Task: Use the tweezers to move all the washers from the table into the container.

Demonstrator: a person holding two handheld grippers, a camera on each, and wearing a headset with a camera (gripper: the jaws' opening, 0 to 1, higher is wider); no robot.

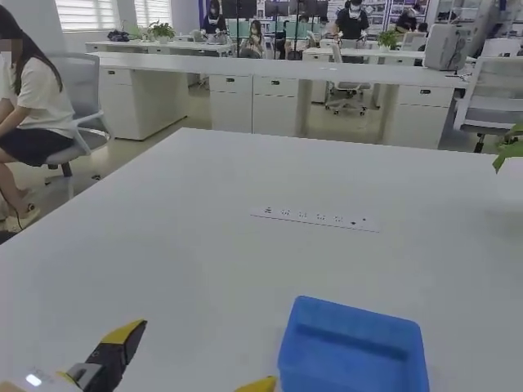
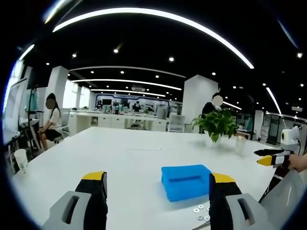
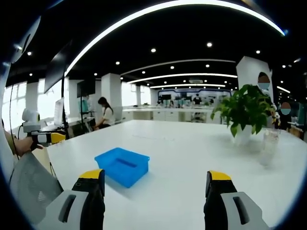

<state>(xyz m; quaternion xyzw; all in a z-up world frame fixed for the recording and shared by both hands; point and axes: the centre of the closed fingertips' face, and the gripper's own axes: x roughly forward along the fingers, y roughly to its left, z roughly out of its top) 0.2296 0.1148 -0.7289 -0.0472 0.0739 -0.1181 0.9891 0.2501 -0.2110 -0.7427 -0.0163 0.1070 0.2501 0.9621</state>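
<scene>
Blue plastic, the rectangular container sits on the white table just ahead of the left gripper, in line with the gap between its 2 jaws, long side running across them. The head view looks down into the container: bare blue floor where visible. The left gripper view catches a few small washers lying flat on the table beside its right-hand jaw, nearer than the container and apart from it. From the right gripper the container lies ahead and left, turned corner-on. Both grippers gape wide, holding nothing. A potted plant stands ahead-right of the right gripper.
</scene>
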